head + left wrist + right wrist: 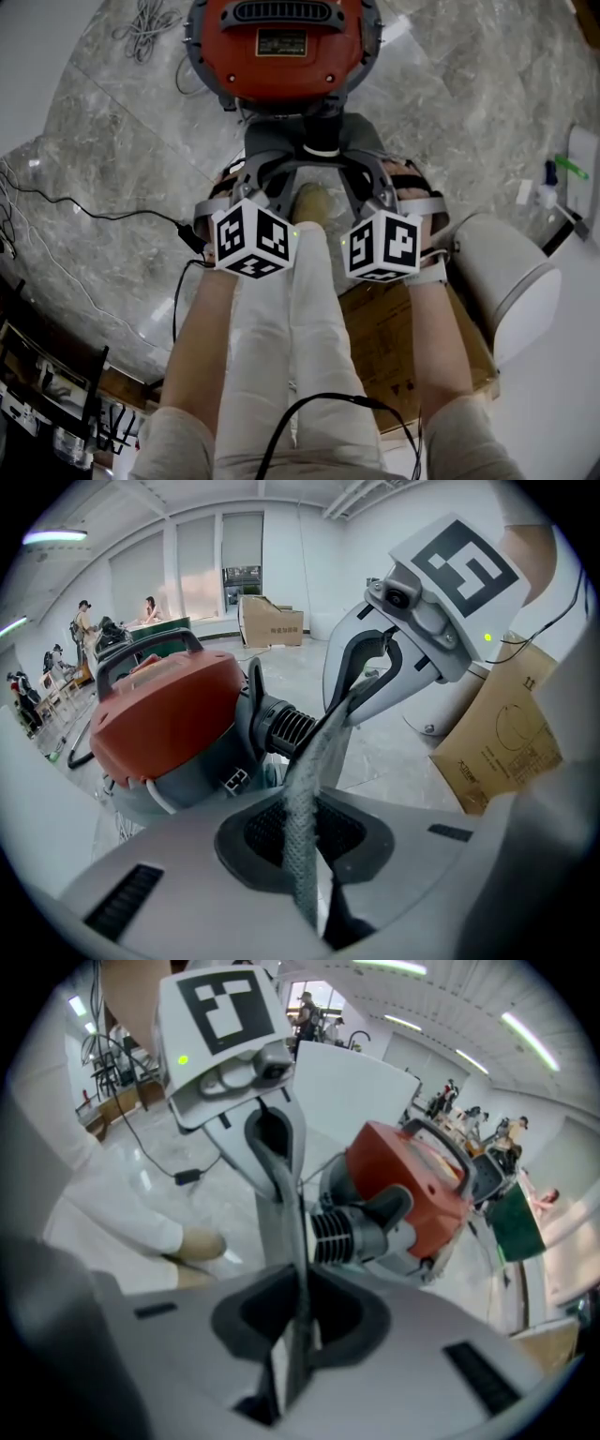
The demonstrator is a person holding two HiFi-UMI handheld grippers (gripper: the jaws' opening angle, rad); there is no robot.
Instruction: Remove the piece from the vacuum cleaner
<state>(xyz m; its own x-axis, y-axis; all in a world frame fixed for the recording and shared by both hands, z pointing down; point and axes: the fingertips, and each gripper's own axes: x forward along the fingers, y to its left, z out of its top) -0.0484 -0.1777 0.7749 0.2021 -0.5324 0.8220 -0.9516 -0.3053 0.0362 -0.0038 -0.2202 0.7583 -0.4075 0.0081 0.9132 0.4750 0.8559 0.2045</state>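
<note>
An orange and grey vacuum cleaner (281, 47) (164, 714) (412, 1185) stands on the marble floor in front of me. A black ribbed connector (322, 141) (286, 726) (352, 1232) sticks out of its front. Both grippers reach in from either side, and their tips meet just in front of that connector. My left gripper (302, 169) (339, 719) has its jaws pressed together into one narrow strip. The right gripper (336, 169) (286, 1185) is closed the same way. Whether either pinches a thin part of the connector is hidden.
My legs (300, 328) and a shoe lie under the grippers. A flat cardboard box (394, 347) (502, 733) and a white round bin (511, 272) sit at the right. Black cables (94, 211) run over the floor at the left. People (84, 621) stand far off.
</note>
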